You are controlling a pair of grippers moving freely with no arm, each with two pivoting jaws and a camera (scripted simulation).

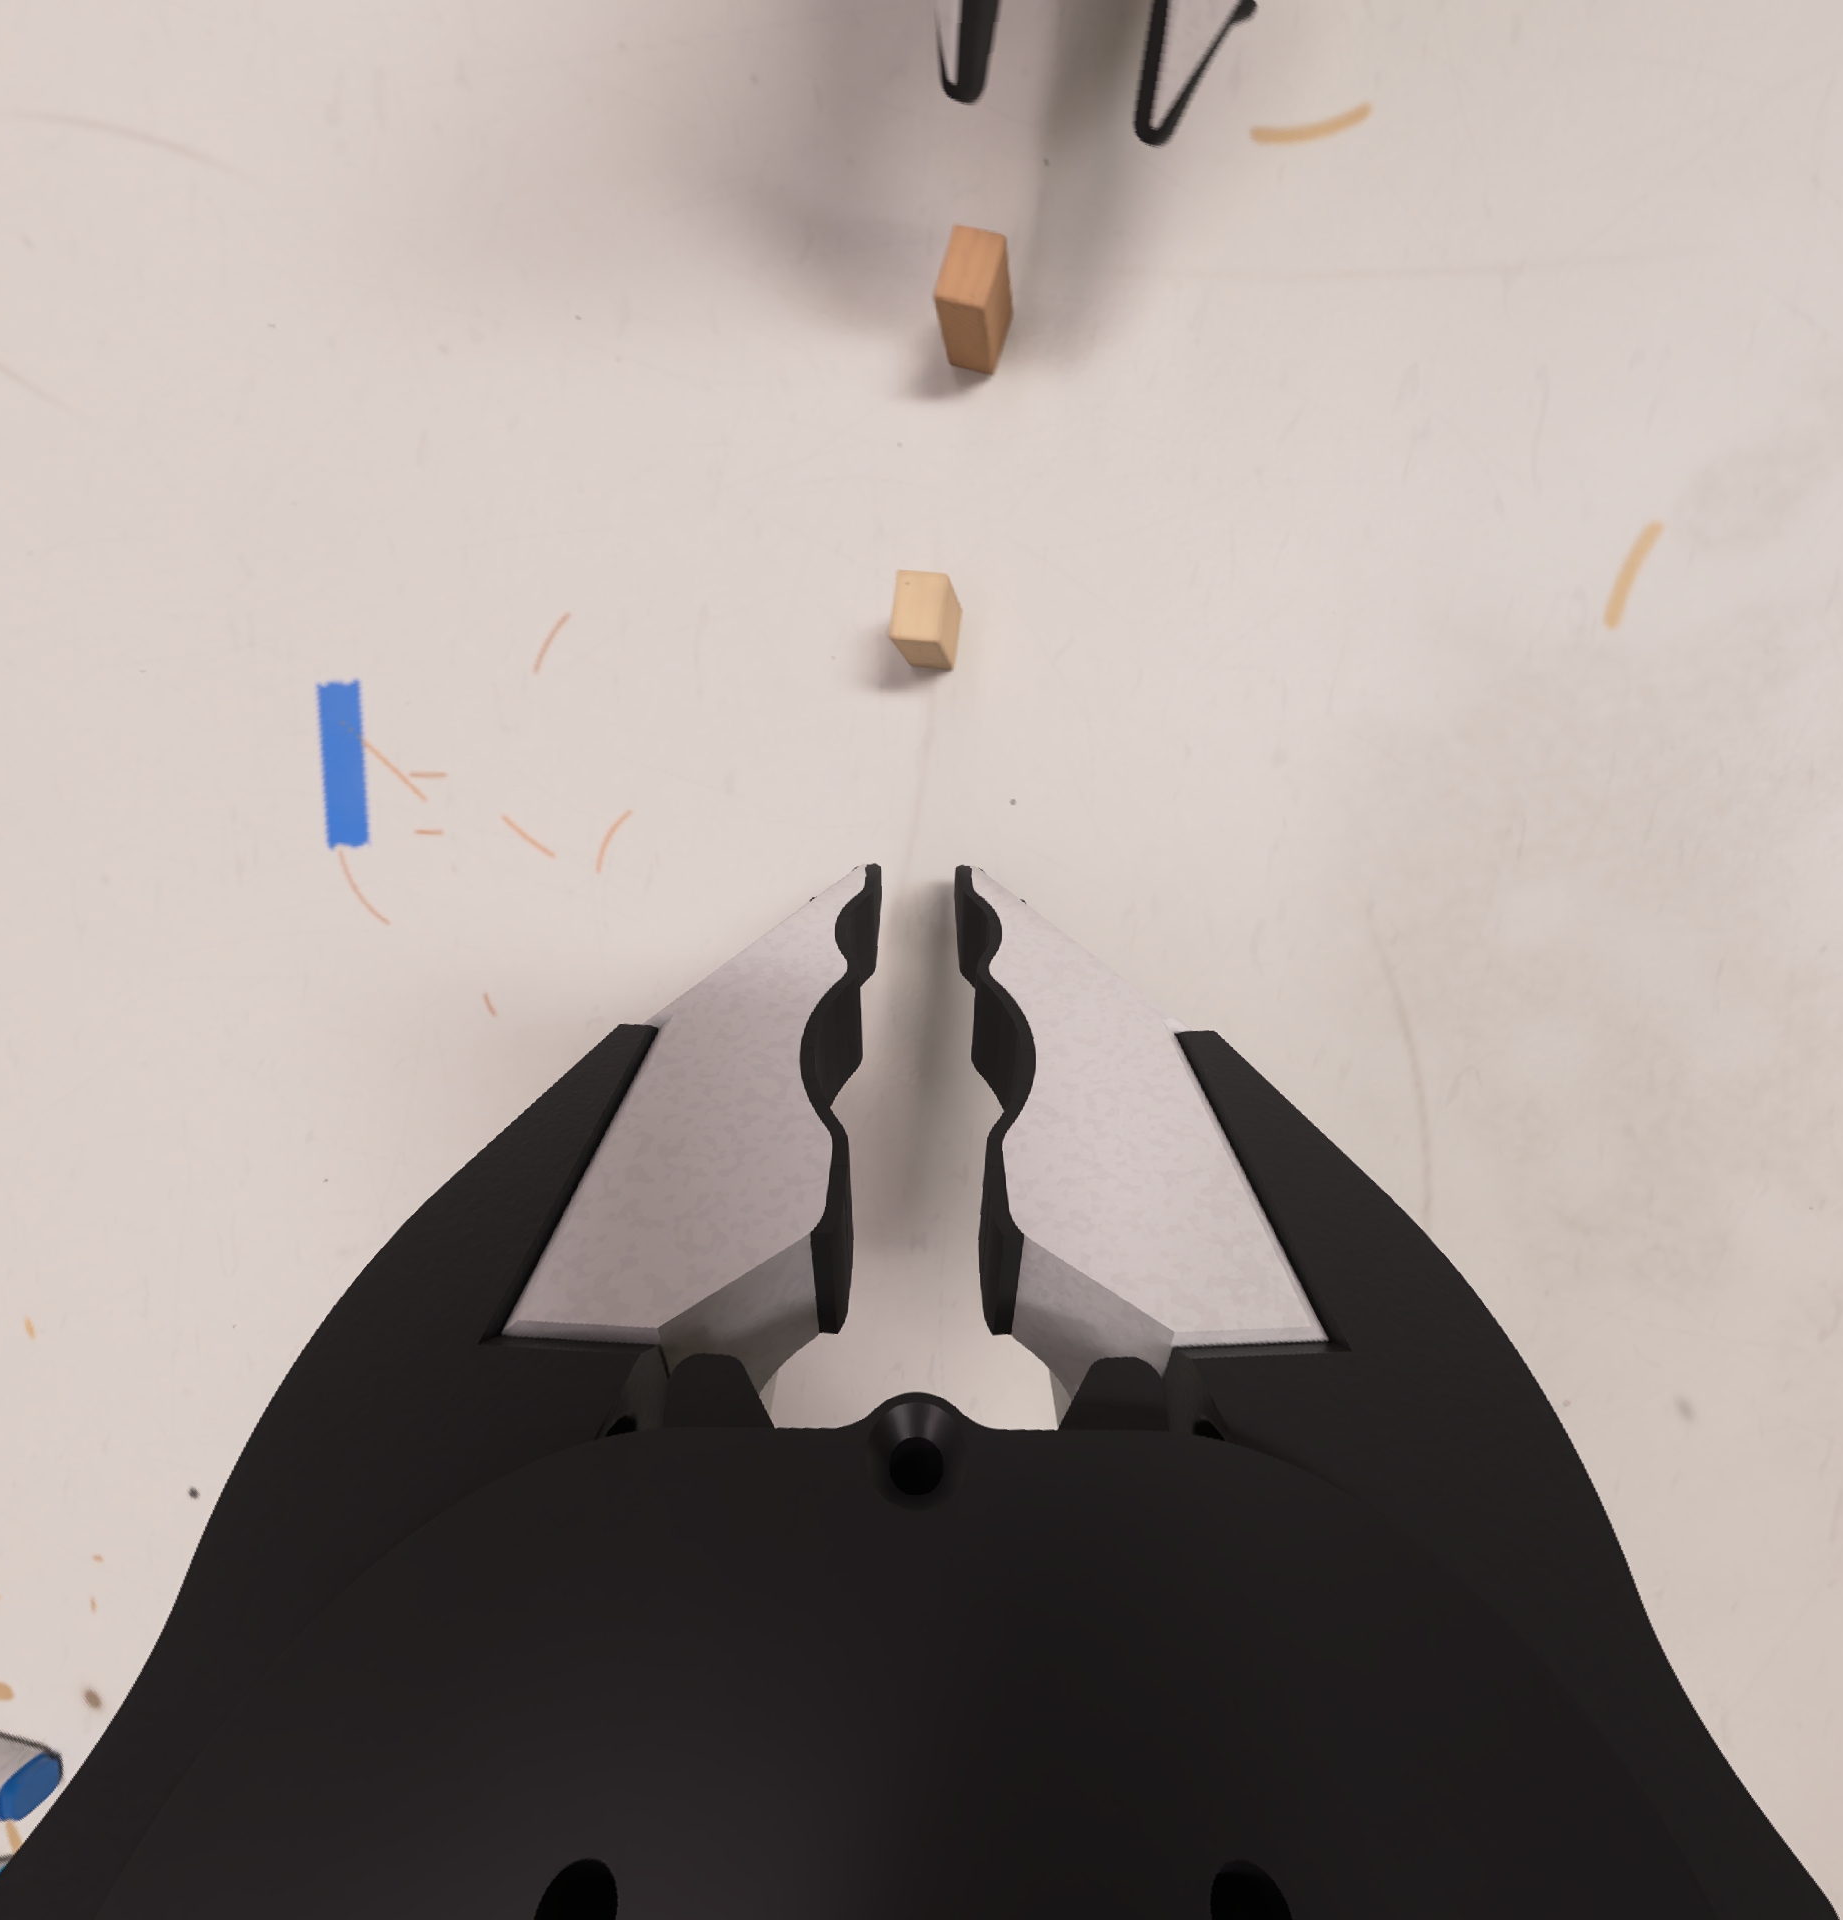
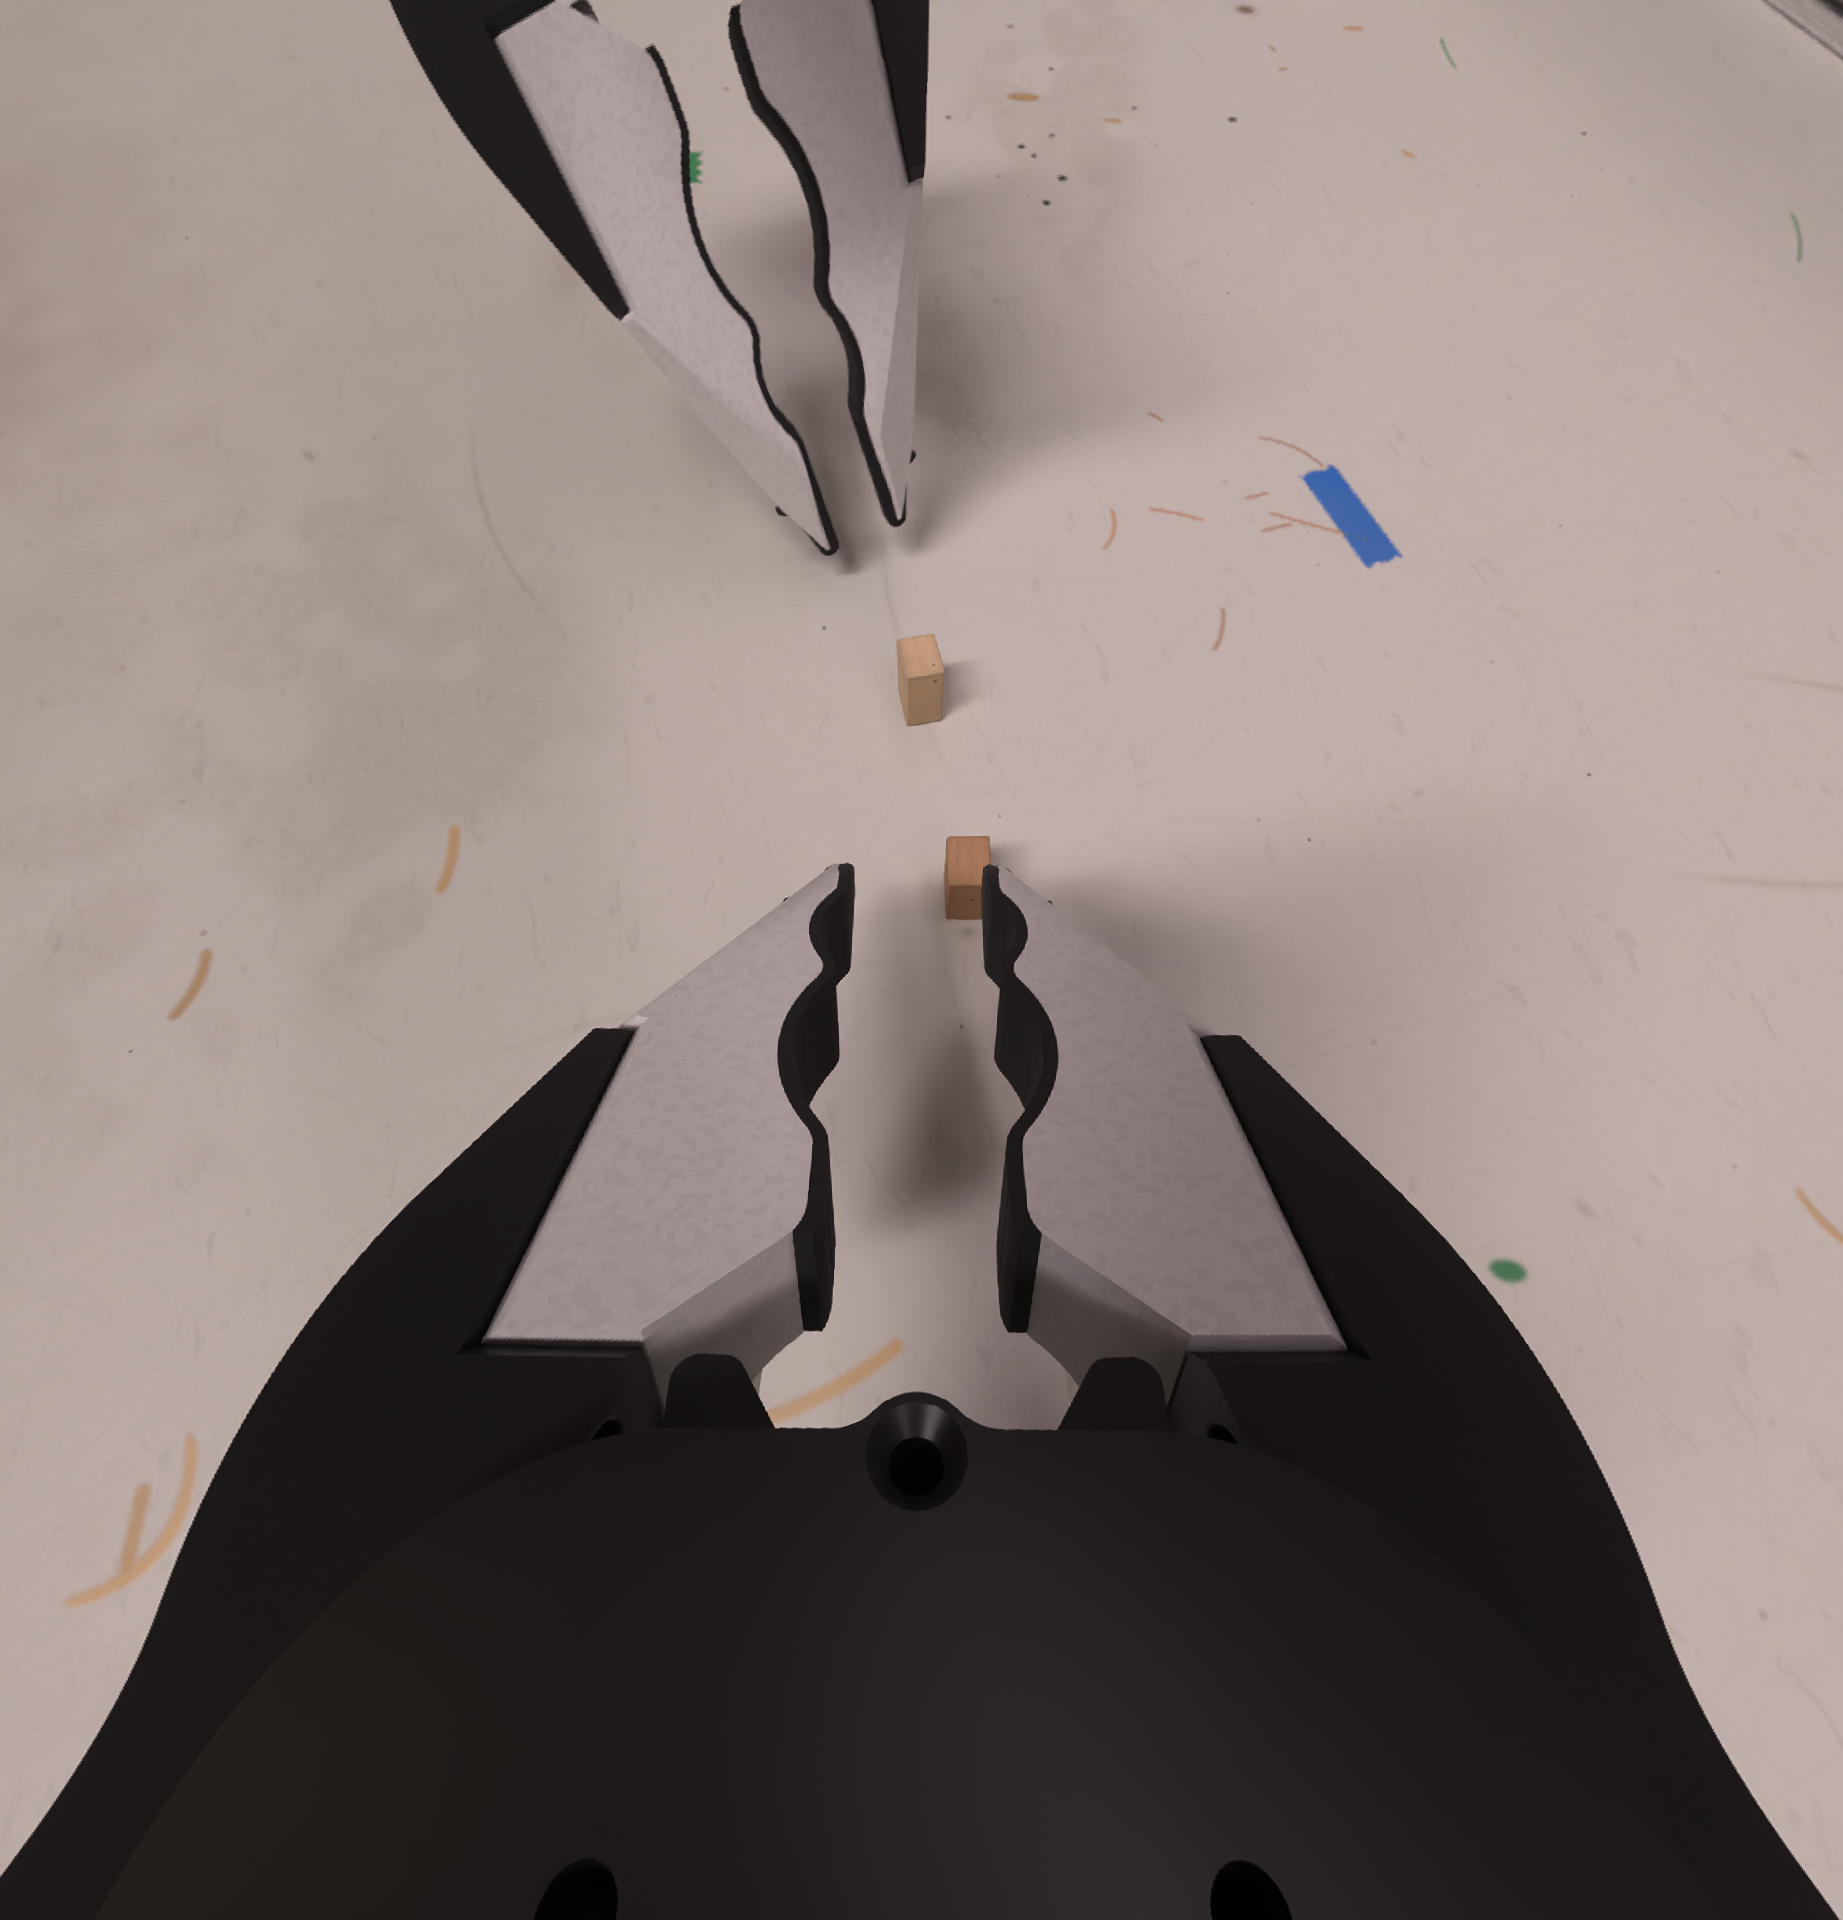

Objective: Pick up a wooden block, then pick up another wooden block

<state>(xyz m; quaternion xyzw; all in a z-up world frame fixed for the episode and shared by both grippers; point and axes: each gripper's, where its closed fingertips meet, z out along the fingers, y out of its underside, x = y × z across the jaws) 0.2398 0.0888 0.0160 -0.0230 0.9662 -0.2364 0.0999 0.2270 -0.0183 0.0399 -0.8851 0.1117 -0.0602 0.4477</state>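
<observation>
Two wooden blocks stand on the white table in a line between my two grippers. The pale block [image 1: 925, 618] [image 2: 919, 681] is nearer my left gripper [image 1: 918, 878], which is open by a narrow gap and empty, a little short of it. The darker block [image 1: 972, 296] [image 2: 966, 878] sits just past my right gripper [image 2: 917, 878], by its right fingertip, which hides part of it. The right gripper is open and empty. Each gripper shows in the other's view: the right [image 1: 1062, 94] at the top edge, the left [image 2: 863, 530] pointing down near the pale block.
A strip of blue tape [image 1: 342, 764] [image 2: 1351, 516] is stuck to the table off to one side. A grey and blue pen-like object [image 1: 8, 1782] lies at the lower left of the left wrist view. Orange scribbles and a green dot [image 2: 1507, 1270] mark the table.
</observation>
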